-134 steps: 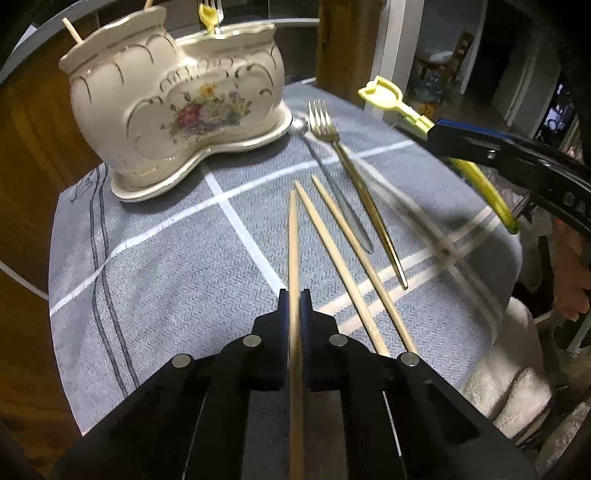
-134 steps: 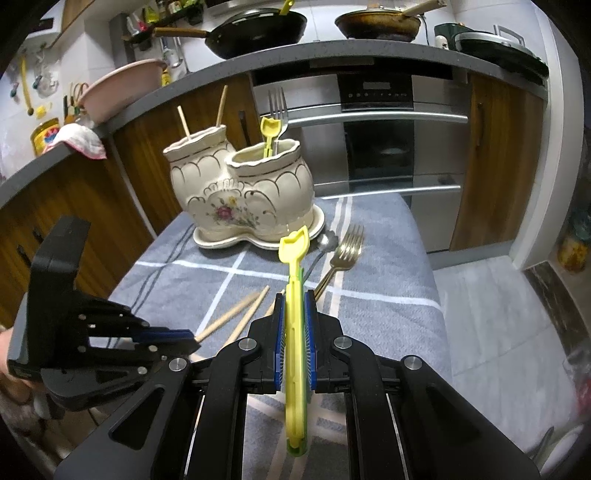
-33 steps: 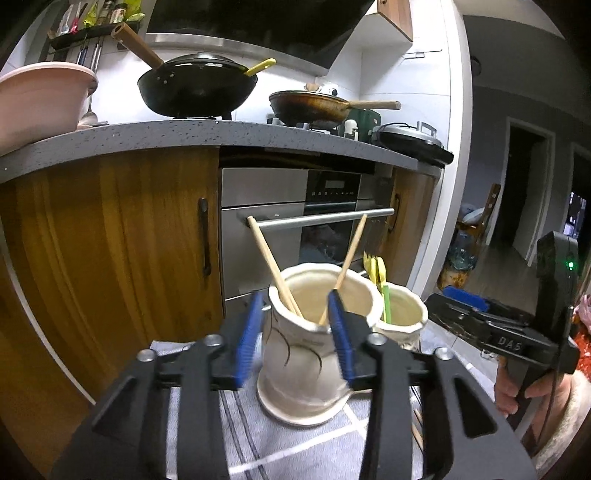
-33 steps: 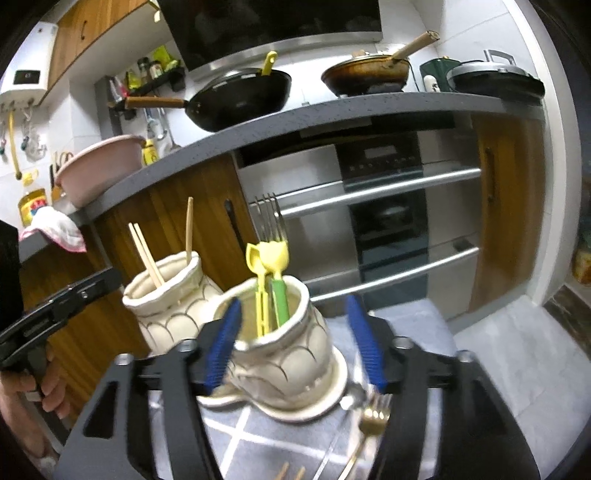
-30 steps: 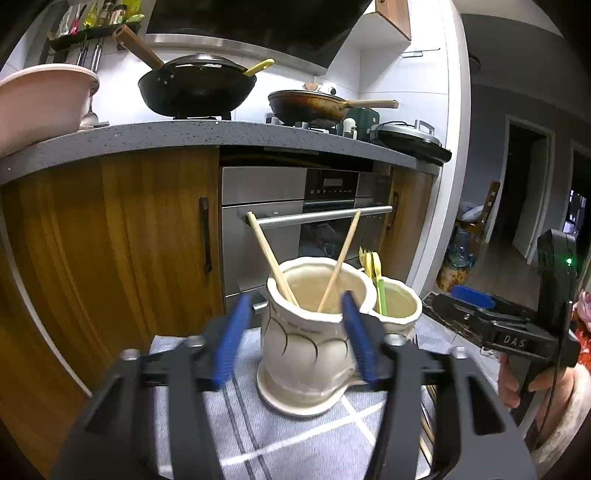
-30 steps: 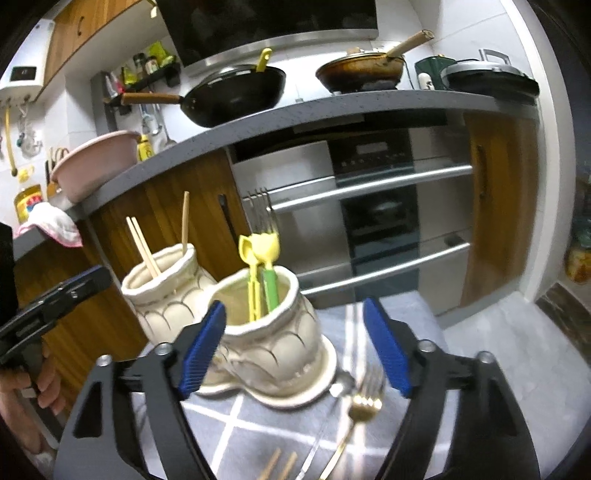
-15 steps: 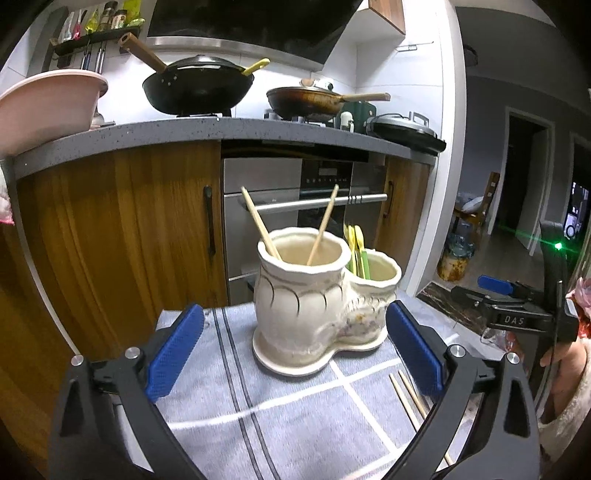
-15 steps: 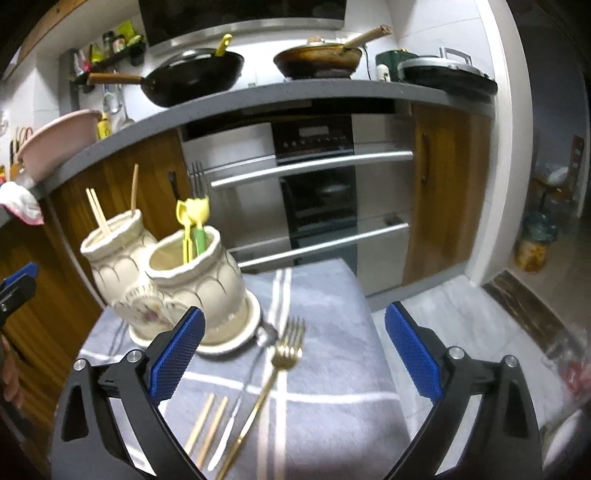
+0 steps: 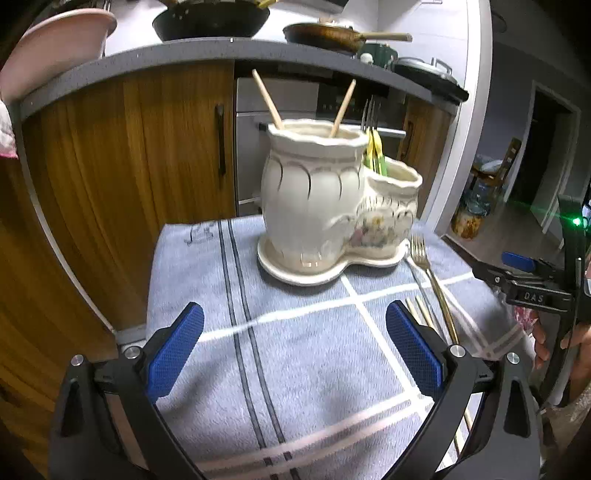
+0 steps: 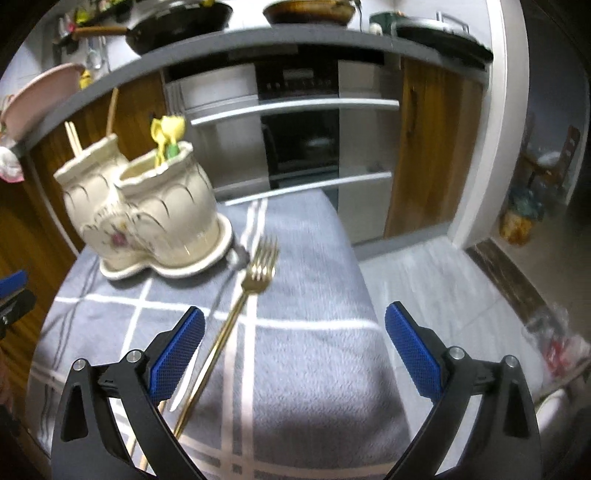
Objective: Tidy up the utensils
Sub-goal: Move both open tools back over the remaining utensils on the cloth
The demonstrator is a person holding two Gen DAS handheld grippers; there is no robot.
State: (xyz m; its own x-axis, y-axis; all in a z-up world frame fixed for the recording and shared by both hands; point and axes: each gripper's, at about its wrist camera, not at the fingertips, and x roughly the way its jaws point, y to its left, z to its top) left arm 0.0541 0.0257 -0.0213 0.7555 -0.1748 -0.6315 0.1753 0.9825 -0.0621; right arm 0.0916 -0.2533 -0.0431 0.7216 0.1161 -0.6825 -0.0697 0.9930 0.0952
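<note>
A cream double-pot ceramic holder [image 9: 325, 206] stands on the grey checked cloth [image 9: 295, 350]; it also shows in the right wrist view [image 10: 147, 214]. Its taller pot holds wooden chopsticks [image 9: 267, 99], its lower pot yellow and green plastic utensils [image 10: 168, 138]. A gold fork [image 10: 236, 317] lies on the cloth right of the holder, beside a silver utensil [image 10: 236, 258] and two loose chopsticks [image 9: 417, 314]. My left gripper [image 9: 293, 354] is open and empty above the cloth. My right gripper [image 10: 293, 354] is open and empty, the fork near its left finger.
Wooden cabinets [image 9: 147, 155] and an oven [image 10: 299, 133] stand behind the table. Pans [image 9: 210, 18] sit on the counter above. The cloth's right edge drops to the tiled floor [image 10: 424, 280]. The other gripper [image 9: 532, 284] shows at the right in the left wrist view.
Both grippers have let go of a chopstick and a yellow utensil into the holder, opened wide, pulled back and tilted down toward the cloth.
</note>
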